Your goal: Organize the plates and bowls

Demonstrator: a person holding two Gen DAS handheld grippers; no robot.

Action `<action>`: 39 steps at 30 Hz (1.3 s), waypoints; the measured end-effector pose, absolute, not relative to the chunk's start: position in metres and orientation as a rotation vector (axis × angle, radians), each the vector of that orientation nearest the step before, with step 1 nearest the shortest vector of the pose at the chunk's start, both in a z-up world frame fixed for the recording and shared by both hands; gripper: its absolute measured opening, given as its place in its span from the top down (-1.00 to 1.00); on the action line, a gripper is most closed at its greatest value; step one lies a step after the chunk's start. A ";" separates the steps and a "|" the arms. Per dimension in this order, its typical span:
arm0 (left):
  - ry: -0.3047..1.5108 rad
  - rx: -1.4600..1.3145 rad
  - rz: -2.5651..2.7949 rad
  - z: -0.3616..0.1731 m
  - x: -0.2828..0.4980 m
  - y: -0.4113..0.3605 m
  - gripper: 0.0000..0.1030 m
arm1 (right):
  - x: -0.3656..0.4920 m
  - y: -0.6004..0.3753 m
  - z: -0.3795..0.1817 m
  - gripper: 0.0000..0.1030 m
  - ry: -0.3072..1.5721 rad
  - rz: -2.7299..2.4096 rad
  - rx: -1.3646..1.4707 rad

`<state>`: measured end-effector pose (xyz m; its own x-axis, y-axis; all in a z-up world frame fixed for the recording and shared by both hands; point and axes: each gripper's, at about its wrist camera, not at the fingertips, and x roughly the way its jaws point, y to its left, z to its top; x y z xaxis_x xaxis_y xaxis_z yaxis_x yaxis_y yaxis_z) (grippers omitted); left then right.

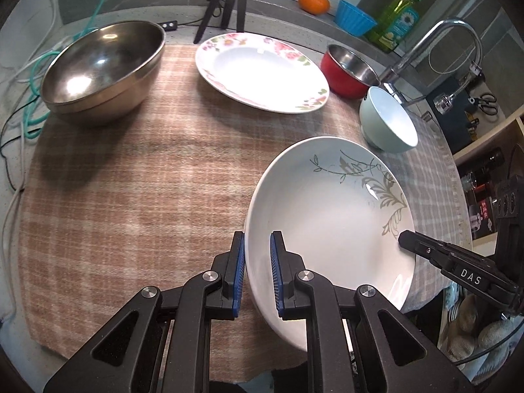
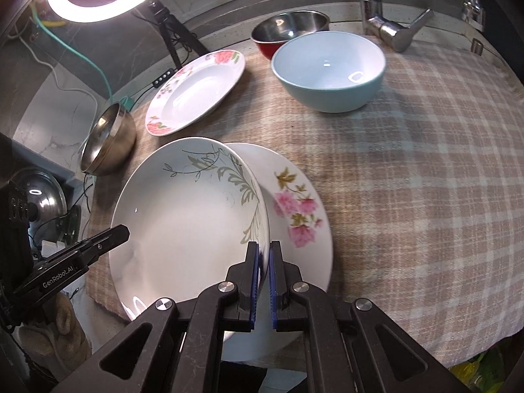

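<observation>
Gripping the rim of the grey-leaf plate (image 1: 327, 226), the left tongs (image 1: 257, 273) have one blue pad on each side of its edge, though in the left wrist view a small gap shows at the inner pad. The right tongs (image 2: 264, 278) stand narrow on the opposite rim of the same plate (image 2: 186, 229), with the pads close on the rim. The plate is tilted and held between both tongs above the checked cloth (image 1: 147, 180). In the right wrist view it partly covers a pink-flower plate (image 2: 298, 209), which lies on the cloth (image 2: 409, 180) just behind it; whether the two plates touch, one cannot tell.

Farther away on the table, a light blue bowl (image 2: 327, 72) stands upright, and a red bowl (image 2: 288, 29) with a steel inside stands just behind it. A rose-rim plate (image 1: 262, 72) lies flat at the far side of the cloth. To the left of it a large steel bowl (image 1: 104, 65) rests on the cloth. A faucet (image 1: 439, 42) rises at the right edge of the table. On the ledge behind are an orange (image 1: 313, 1), a blue cup (image 1: 355, 18) and a green soap bottle (image 1: 401, 16).
</observation>
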<state>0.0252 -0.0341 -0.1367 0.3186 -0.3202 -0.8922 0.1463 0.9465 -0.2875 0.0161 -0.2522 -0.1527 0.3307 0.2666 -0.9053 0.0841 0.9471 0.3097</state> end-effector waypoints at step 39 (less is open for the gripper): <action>1.251 -0.106 -0.340 -0.150 0.028 -0.055 0.72 | 0.017 -0.262 -0.161 0.83 1.255 0.088 0.254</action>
